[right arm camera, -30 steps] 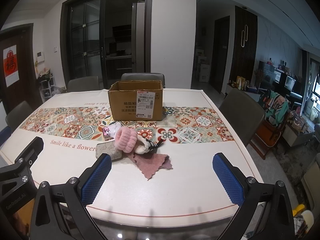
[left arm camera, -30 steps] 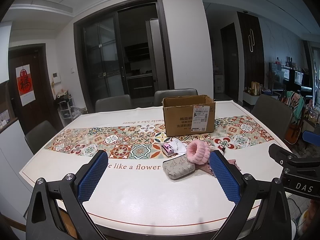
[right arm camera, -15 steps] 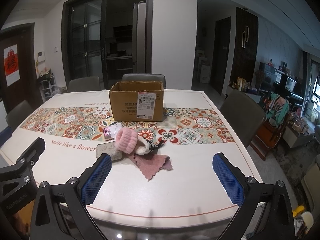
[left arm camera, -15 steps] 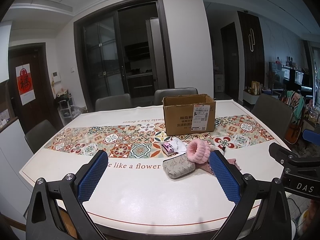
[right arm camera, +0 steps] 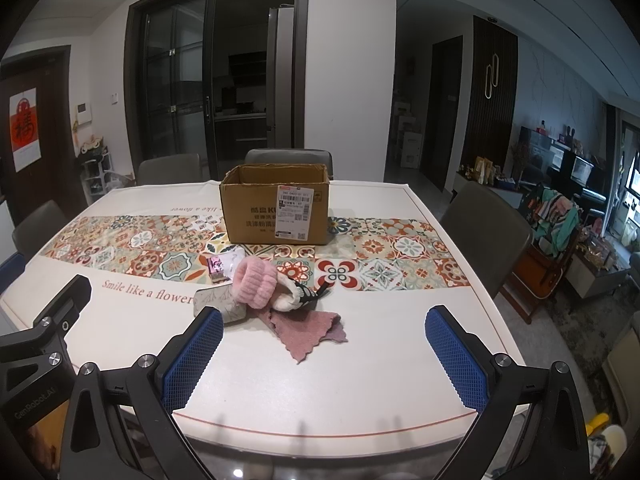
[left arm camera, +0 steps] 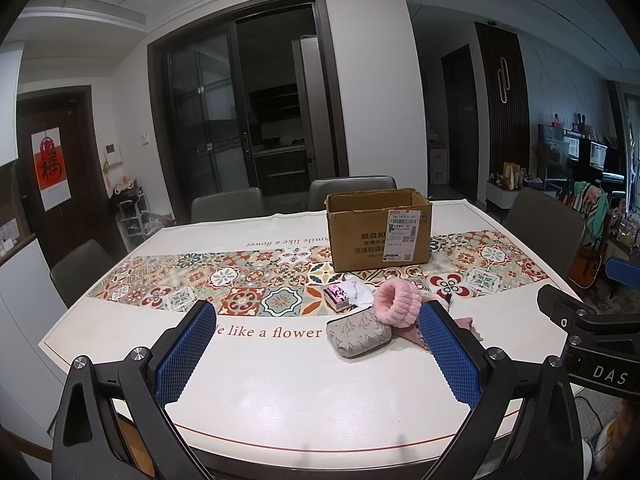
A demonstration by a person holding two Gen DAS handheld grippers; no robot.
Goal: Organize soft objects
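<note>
Both grippers, left (left arm camera: 316,344) and right (right arm camera: 324,344), hang spread wide and empty over the near table edge. The soft pile lies mid-table before the box (right arm camera: 276,210). The cloth (right arm camera: 312,330) looks limp, light; pinch a raised fold.

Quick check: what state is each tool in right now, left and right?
Left tool: open, holding nothing, above the table's near edge.
Right tool: open, holding nothing.
</note>
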